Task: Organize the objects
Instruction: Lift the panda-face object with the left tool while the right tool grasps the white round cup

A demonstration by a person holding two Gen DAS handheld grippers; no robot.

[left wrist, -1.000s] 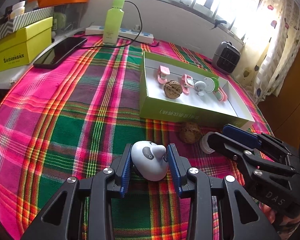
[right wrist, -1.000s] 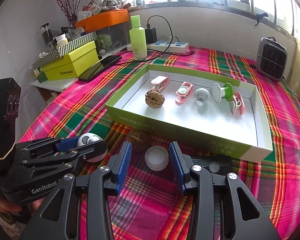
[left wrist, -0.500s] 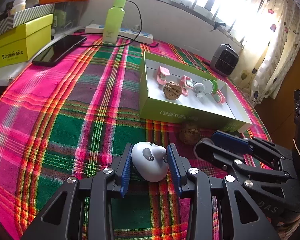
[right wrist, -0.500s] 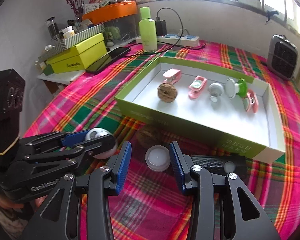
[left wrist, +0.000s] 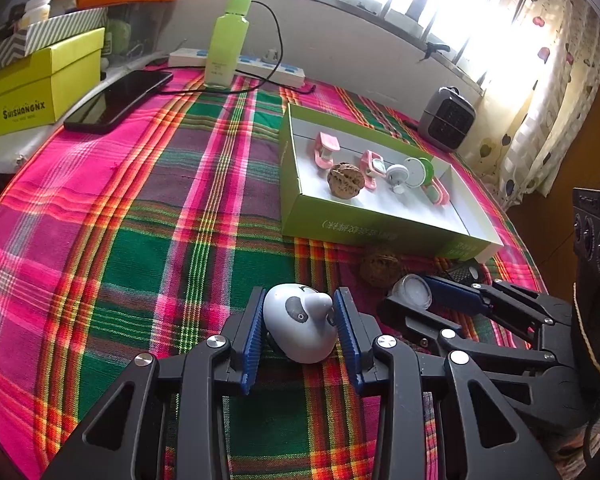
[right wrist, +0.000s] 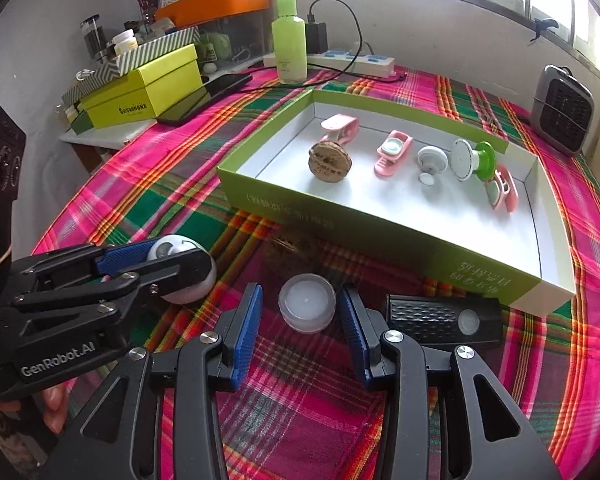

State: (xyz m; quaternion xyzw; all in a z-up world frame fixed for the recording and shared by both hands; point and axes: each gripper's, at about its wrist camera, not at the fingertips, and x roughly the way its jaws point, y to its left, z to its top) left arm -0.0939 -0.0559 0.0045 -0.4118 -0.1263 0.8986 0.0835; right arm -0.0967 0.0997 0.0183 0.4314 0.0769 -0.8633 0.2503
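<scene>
Landmark: green tray-box (right wrist: 384, 236) on the plaid tablecloth (left wrist: 132, 208).

Nearest, left side: left gripper (left wrist: 300, 320) has its blue pads pressed on both flanks of a white panda-face toy (left wrist: 300, 322), low over the cloth in front of the box's near wall. Whether the toy is lifted clear or resting cannot be told.

Right side: right gripper (right wrist: 302, 312) stands part open, straddling a small clear round pot with a white lid (right wrist: 307, 307). A gap shows between pot and each pad; no grip yet. The pot sits on the cloth, just in front of the box's near wall.

Also outside the box: a walnut (right wrist: 290, 246) against the near wall; a black rectangular gadget (right wrist: 444, 318) beside the pot, near the box's right corner.

Step in hand (judged): both hands picking up loose items for the box. Next: right pads close on the pot, then both lift over the near wall and set down on bare floor.

Box contents, near to far: a walnut (right wrist: 329, 160), pink clip (right wrist: 394, 152), white suction hook (right wrist: 432, 162), green-and-white spool (right wrist: 472, 159), pink clip (right wrist: 502, 188) at the right wall, pink clip (right wrist: 340, 128) at the back.
</scene>
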